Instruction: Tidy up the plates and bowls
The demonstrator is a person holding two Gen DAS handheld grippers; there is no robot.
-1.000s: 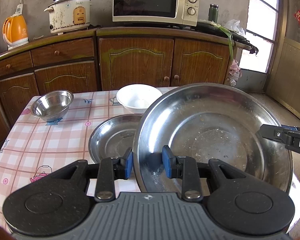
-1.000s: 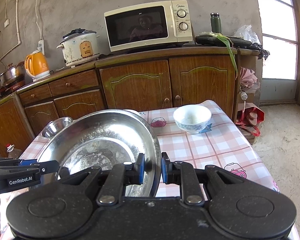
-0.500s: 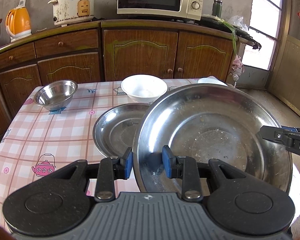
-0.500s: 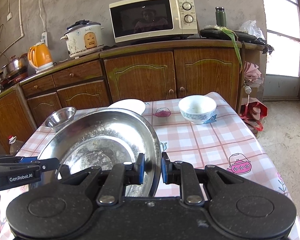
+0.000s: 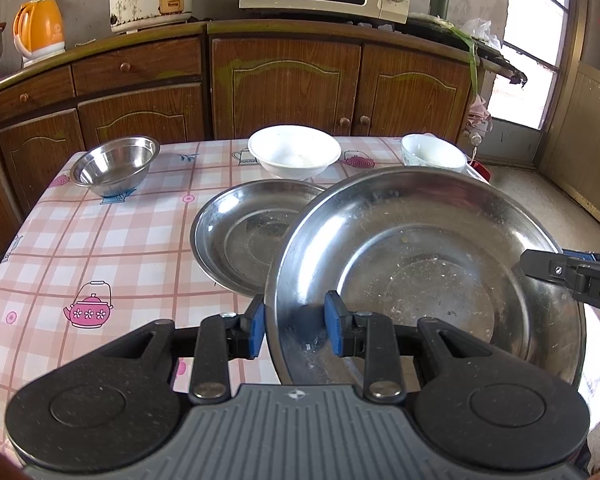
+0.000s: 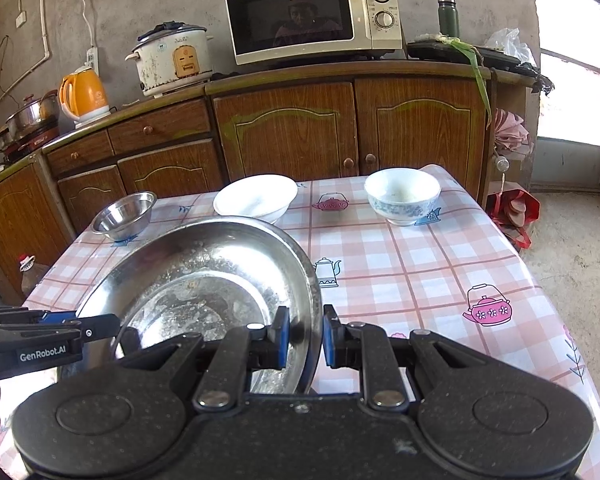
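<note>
You held the big plate (image 5: 428, 264) by opposite rims, both jaws clamped on it, keeping it level above the smaller plate (image 5: 240, 236) at frame centre for stacking.

Left gripper (image 5: 294, 328) and right gripper (image 6: 303, 336), both angled downward, each clamped on opposite rims of one steel plate (image 5: 428, 264), blue pads (image 5: 256, 330) pressing either side.
</note>
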